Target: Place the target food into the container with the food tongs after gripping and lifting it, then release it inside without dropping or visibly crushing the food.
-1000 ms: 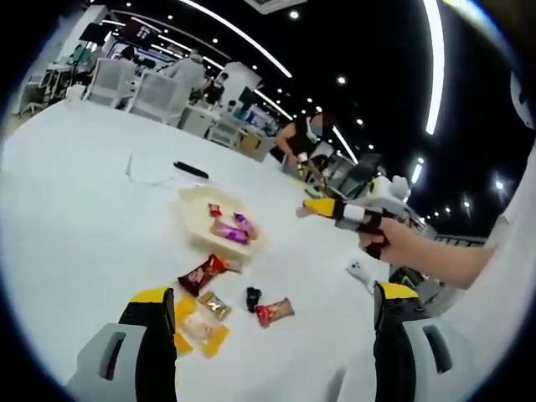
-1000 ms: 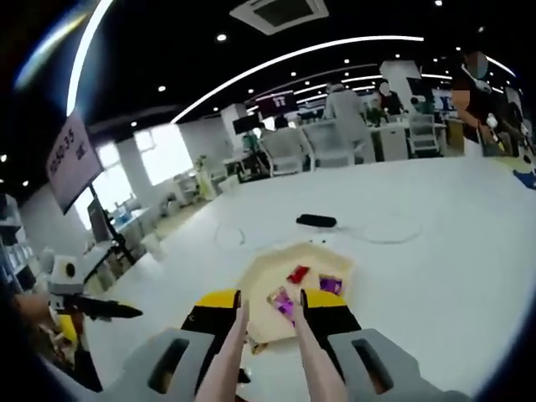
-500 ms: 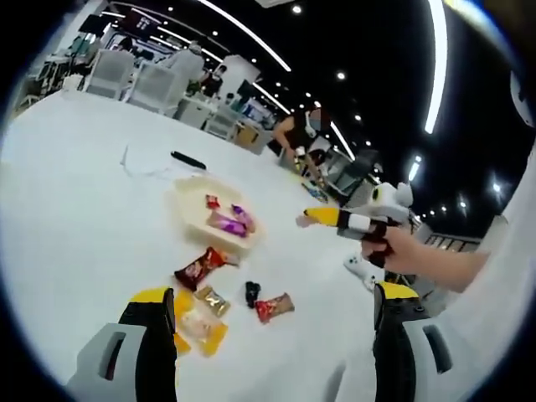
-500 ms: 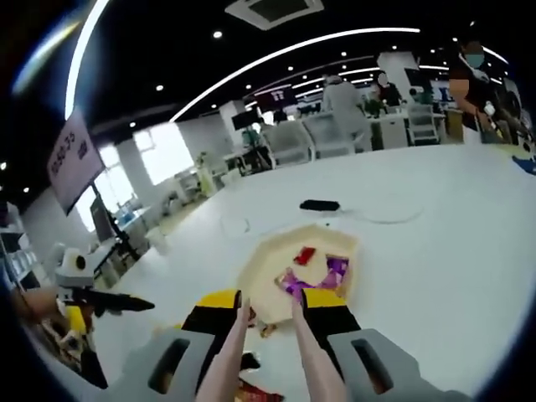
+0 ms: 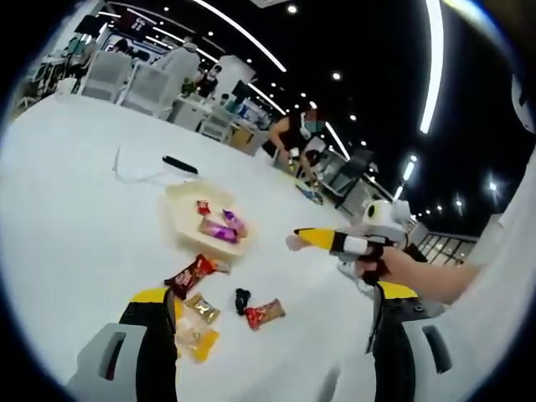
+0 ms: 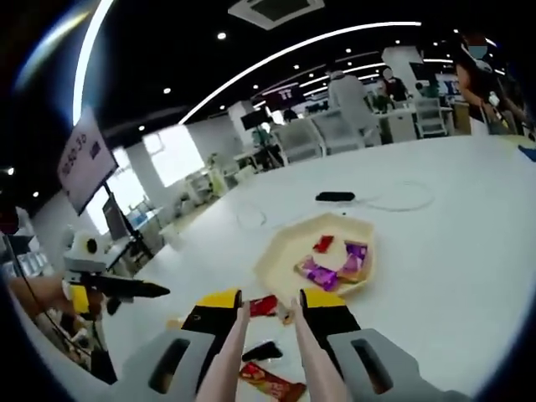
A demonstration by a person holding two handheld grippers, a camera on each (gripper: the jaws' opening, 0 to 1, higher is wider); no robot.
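The tabletop (image 5: 75,209) is plain white. A cream container (image 6: 289,255) holds purple and red wrappers, and a red-wrapped snack (image 5: 188,275) lies beside orange-yellow packets (image 5: 197,339).

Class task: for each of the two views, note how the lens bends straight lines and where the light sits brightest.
Left gripper view: the long white ceiling light strip bows into an arc and the white table glares, paling the cream hexagonal tray. Right gripper view: the ceiling strip curves overhead, and the bright window is washed out.
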